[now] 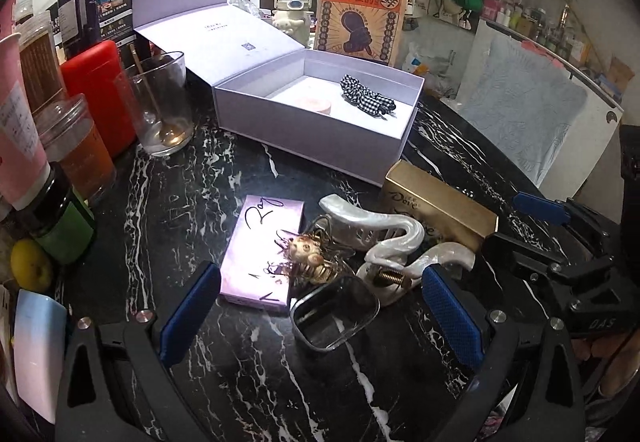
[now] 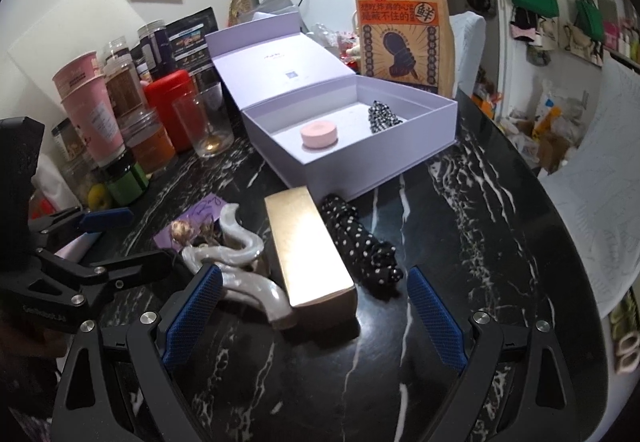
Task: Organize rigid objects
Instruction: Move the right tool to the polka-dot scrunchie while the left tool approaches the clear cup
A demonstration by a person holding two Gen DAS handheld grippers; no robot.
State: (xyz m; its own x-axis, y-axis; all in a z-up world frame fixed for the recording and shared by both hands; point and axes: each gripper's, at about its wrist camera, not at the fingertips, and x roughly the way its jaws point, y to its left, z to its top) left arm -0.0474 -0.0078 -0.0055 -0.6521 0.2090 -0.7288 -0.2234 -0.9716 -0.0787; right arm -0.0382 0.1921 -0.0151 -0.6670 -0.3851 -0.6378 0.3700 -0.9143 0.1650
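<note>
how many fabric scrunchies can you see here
2. A checked scrunchie lies inside the open lilac box, at its far right. A polka-dot scrunchie lies on the marble table, just right of the gold box. Clutter could hide more.

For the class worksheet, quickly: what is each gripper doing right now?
Left gripper: open, holding nothing.
Right gripper: open, holding nothing.

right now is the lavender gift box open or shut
Open: the lavender gift box has its lid folded back, showing a pink round case inside.
</note>
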